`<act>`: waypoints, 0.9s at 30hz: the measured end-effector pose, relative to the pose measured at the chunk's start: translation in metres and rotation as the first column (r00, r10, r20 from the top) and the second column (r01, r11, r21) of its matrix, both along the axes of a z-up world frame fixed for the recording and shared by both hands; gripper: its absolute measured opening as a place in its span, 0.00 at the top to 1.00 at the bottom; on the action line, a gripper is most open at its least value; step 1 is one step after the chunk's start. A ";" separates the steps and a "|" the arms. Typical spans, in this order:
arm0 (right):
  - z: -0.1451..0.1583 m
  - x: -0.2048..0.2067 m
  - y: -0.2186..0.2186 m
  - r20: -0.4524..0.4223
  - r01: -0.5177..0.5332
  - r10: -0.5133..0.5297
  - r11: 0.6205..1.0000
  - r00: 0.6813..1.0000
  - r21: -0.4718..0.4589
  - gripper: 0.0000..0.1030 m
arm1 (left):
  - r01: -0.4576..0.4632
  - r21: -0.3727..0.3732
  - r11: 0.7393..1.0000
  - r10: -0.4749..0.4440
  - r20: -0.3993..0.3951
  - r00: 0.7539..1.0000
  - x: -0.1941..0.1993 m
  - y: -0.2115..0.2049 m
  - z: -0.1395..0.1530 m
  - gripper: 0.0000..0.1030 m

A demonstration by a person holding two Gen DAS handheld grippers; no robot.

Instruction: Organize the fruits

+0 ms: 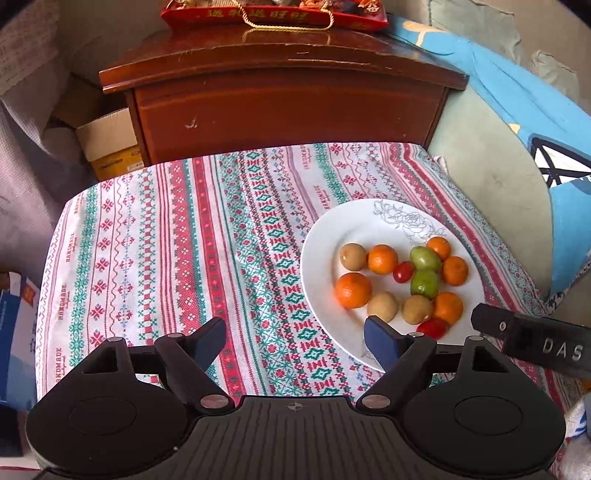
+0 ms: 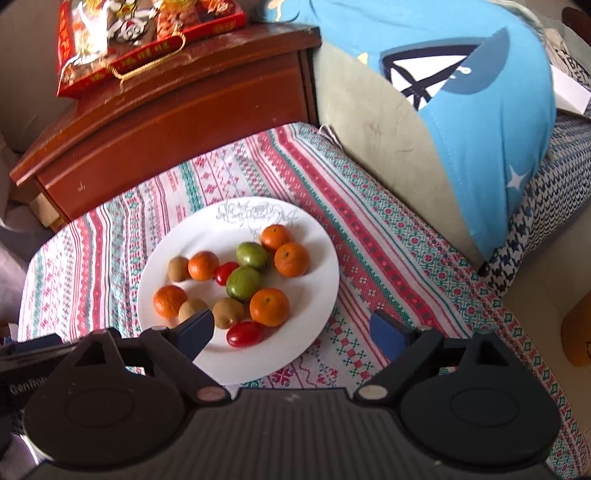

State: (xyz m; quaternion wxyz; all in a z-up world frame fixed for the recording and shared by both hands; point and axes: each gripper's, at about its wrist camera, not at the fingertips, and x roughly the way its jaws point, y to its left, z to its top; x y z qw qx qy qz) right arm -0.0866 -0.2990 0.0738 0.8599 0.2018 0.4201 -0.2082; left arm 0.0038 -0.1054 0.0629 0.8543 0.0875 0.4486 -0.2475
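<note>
A white plate point(image 1: 325, 236) point(image 2: 317, 273) sits on a patterned tablecloth and holds several small oranges point(image 1: 353, 290) point(image 2: 269, 307), brown kiwis point(image 1: 382, 306) point(image 2: 228, 312), two green fruits point(image 1: 424, 282) point(image 2: 243, 282) and two red cherry tomatoes point(image 1: 433, 328) point(image 2: 244, 333). My left gripper point(image 1: 295, 341) is open and empty, above the cloth just left of the plate's near edge. My right gripper point(image 2: 295, 334) is open and empty, over the plate's near right rim. The right gripper's body point(image 1: 532, 343) shows at the right in the left wrist view.
A dark wooden cabinet point(image 1: 280, 107) point(image 2: 166, 122) stands behind the table with a red gift bag point(image 1: 273, 13) point(image 2: 140, 37) on top. A blue cushion point(image 2: 461, 92) and green cushion point(image 1: 491, 206) lie to the right. Cardboard boxes point(image 1: 110, 144) sit at the left.
</note>
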 end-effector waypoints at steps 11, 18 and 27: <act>-0.011 0.008 0.002 -0.060 -0.006 0.004 1.000 0.998 -0.025 0.08 | -0.019 0.040 0.999 0.020 -0.016 1.000 0.005 -0.003 -0.008 0.18; -0.017 0.015 0.005 -0.080 -0.016 0.013 0.999 0.997 -0.030 0.08 | -0.042 0.056 0.998 0.043 -0.018 0.999 0.009 -0.004 -0.011 0.14; -0.020 0.023 0.012 -0.096 -0.050 0.044 0.997 0.994 -0.060 0.08 | -0.059 0.131 0.990 0.058 0.012 0.998 0.009 -0.007 -0.016 0.13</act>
